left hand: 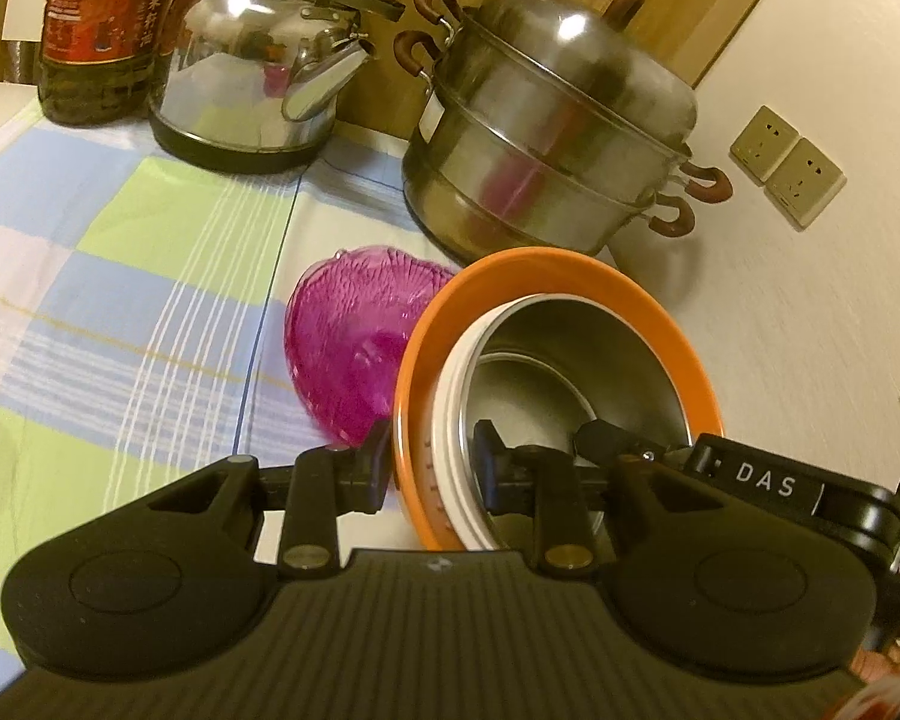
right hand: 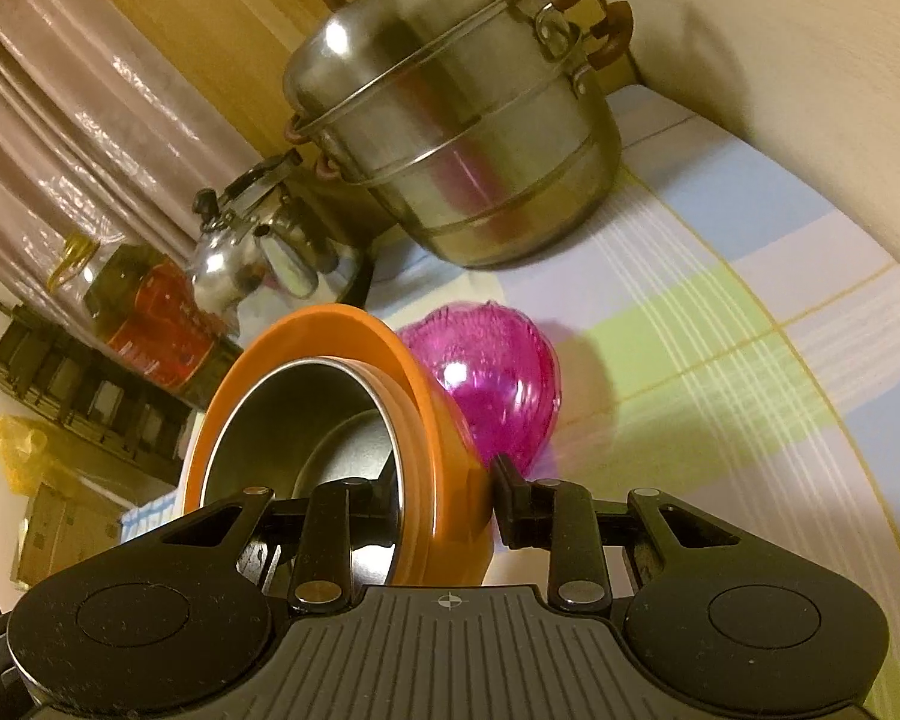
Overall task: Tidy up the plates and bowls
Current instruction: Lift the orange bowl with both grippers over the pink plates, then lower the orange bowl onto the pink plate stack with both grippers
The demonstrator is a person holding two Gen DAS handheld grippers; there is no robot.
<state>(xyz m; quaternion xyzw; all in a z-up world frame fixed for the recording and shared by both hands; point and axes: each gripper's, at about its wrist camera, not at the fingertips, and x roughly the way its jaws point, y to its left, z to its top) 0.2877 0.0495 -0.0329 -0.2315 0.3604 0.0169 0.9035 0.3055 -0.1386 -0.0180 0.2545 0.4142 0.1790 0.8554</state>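
An orange plate (left hand: 684, 336) carries a white plate (left hand: 450, 414) and a steel bowl (left hand: 546, 372) nested inside. My left gripper (left hand: 432, 462) is shut on the near rim of this stack, one finger outside the orange rim, one inside the bowl. My right gripper (right hand: 444, 501) is shut on the opposite rim of the orange plate (right hand: 426, 420), with the steel bowl (right hand: 306, 414) inside it. Its finger tip also shows in the left wrist view (left hand: 600, 438). The stack is tilted above the table. A pink glass bowl (left hand: 354, 348) sits on the cloth just behind it, also in the right wrist view (right hand: 498, 390).
A steel steamer pot (left hand: 552, 126) and a kettle (left hand: 258, 66) stand at the back, with an oil bottle (left hand: 102, 30) at the far left. A checked cloth (left hand: 120, 276) covers the table. Wall sockets (left hand: 786, 162) are on the right wall.
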